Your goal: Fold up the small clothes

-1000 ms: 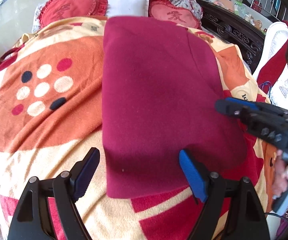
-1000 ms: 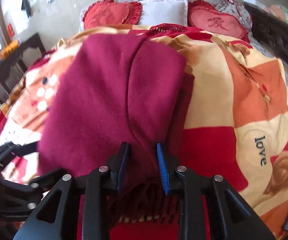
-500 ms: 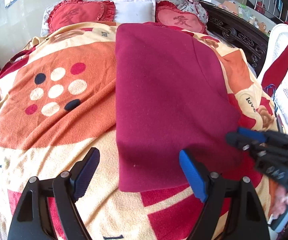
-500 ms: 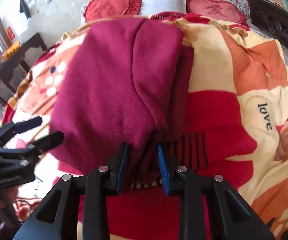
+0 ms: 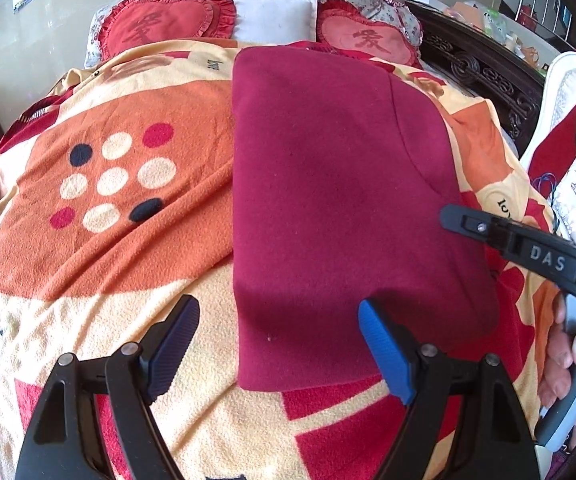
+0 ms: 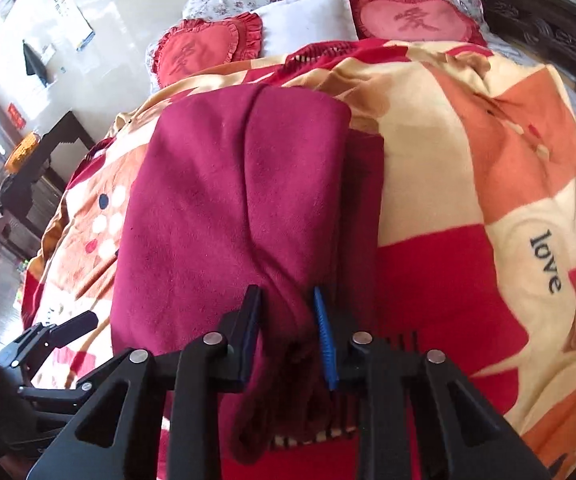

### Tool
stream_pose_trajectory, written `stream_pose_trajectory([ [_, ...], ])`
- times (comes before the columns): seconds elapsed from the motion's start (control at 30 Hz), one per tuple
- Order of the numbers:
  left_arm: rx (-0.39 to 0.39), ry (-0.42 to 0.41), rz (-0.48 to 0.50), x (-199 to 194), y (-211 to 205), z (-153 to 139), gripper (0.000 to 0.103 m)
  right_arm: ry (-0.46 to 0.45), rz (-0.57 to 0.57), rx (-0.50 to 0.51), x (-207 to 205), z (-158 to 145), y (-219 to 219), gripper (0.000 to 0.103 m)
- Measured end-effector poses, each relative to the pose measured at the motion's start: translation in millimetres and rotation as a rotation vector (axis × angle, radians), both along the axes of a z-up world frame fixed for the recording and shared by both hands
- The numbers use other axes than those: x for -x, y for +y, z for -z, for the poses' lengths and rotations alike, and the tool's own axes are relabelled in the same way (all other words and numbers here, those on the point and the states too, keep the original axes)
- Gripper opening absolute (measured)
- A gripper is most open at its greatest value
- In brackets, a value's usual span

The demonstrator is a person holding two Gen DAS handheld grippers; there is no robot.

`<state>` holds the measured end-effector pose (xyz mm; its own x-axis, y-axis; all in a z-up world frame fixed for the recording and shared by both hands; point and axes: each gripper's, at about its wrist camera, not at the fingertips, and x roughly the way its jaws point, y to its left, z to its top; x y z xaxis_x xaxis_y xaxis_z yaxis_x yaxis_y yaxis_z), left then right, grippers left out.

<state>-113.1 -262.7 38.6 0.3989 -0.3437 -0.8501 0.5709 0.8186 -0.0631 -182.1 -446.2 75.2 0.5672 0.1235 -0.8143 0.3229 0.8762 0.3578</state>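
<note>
A dark red fleece garment (image 5: 340,208) lies folded lengthwise on the bed's patterned blanket (image 5: 128,240). My left gripper (image 5: 280,344) is open and empty, its fingers straddling the garment's near left corner just above it. My right gripper (image 6: 288,332) is shut on the garment's near right edge (image 6: 288,320), with bunched fabric between its fingers; it also shows in the left wrist view (image 5: 528,252) at the right. The garment shows in the right wrist view (image 6: 228,208) with a fold line down its middle.
Red heart cushions (image 5: 160,28) and a white pillow (image 5: 276,20) lie at the head of the bed. A dark carved bed frame (image 5: 484,72) runs along the right side. White and red clothes (image 5: 564,120) hang at the right. A dark table (image 6: 44,160) stands left of the bed.
My right gripper has pulled the garment's right edge back towards me and lifted it a little. The left gripper has shifted slightly left and stays open.
</note>
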Motion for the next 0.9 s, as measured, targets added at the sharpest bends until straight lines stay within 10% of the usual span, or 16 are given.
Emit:
stream_pose_trajectory([
  [0.37, 0.018, 0.012, 0.008, -8.3, -3.9, 3.2, 0.086, -0.021, 0.026, 0.014, 14.2, 4.5, -7.0, 0.001],
  [0.7, 0.21, 0.123, 0.049, -45.0, -6.4, -0.4, 0.093, -0.052, 0.071, -0.059, 15.6, 10.8, -25.2, 0.047],
  [0.9, 0.237, 0.216, 0.07, -72.6, -17.7, 16.8, 0.094, -0.093, 0.083, -0.222, 0.3, 33.9, -47.3, 0.053],
])
